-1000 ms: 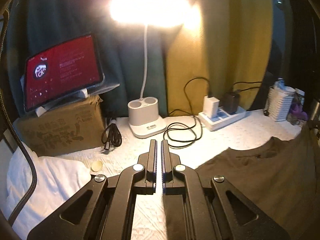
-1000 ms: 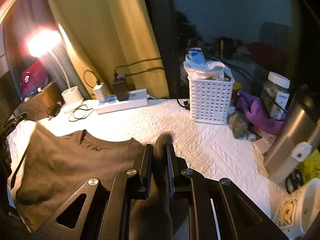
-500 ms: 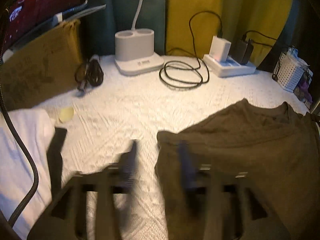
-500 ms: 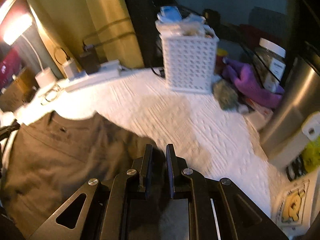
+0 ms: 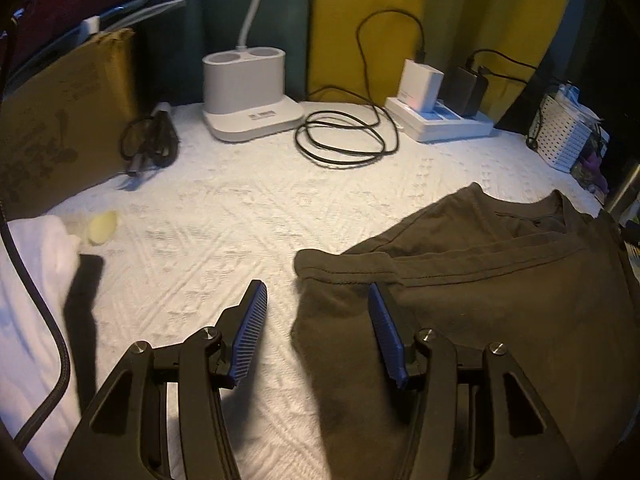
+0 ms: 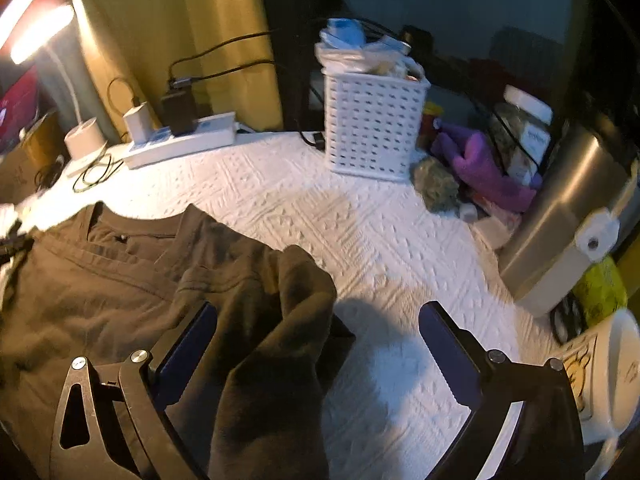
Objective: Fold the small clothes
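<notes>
Shirt: I see the dark brown T-shirt (image 5: 500,280) lying on the white textured bench (image 5: 248,216), neckline toward the curtains, one sleeve folded in over the body.
Left gripper (image 5: 318,330): my jaws here have just been opening and now stand apart, gripping nothing; the shirt's sleeve edge lies between them, the pad (image 5: 384,332) on the shirt side over the cloth, the other above bare bench.
Right gripper (image 6: 316,354): these jaws have just sprung wide and are released; a bunched fold of the shirt (image 6: 276,320) stands up between them, pressed by neither pad.
Far edge: lamp base (image 5: 250,96) against the curtain, a coiled black cable (image 5: 344,140) just beside it, then a white power strip (image 5: 440,120) with chargers plugged in.
My right side: a white lattice basket (image 6: 374,130) stands well clear of the shirt, purple cloth (image 6: 480,164) beside it.
My left side: cardboard box (image 5: 60,120) and white fabric (image 5: 28,300).
</notes>
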Action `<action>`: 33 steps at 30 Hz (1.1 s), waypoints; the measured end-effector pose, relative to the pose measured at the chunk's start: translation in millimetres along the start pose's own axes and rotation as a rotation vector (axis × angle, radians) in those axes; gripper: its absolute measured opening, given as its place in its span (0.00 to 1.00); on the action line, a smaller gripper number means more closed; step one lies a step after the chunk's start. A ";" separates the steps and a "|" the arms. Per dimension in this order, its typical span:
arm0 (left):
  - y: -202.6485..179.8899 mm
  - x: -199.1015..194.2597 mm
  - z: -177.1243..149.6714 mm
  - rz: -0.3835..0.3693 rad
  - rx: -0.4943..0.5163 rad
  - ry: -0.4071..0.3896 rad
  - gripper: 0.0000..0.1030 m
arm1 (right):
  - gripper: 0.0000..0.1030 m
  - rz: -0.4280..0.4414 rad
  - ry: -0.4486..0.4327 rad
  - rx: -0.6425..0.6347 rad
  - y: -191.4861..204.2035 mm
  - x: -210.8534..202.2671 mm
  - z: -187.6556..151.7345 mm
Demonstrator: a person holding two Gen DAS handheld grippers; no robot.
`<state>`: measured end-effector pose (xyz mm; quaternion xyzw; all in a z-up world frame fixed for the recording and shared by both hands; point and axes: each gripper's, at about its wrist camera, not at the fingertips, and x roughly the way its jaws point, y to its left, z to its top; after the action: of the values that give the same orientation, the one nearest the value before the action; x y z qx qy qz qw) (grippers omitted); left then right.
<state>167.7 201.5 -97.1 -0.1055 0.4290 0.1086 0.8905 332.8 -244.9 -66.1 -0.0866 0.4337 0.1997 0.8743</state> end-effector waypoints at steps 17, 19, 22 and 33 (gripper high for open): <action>-21.2 -34.4 7.7 -0.004 0.061 -0.138 0.11 | 0.06 0.073 -0.024 -0.005 -2.1 19.5 9.4; -25.3 -42.5 12.9 -0.003 0.070 -0.158 0.11 | 0.06 0.050 -0.068 -0.009 -4.9 5.7 16.9; -27.1 -48.6 18.0 -0.001 0.074 -0.176 0.11 | 0.06 0.014 -0.108 -0.007 -11.6 -6.3 24.9; -12.0 -23.4 7.6 0.028 -0.006 -0.080 0.16 | 0.06 -0.064 -0.089 -0.013 -20.9 5.4 23.6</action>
<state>162.5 189.8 -72.9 -0.0977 0.3941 0.1263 0.9051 361.6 -254.7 -56.5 -0.0970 0.3900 0.1782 0.8982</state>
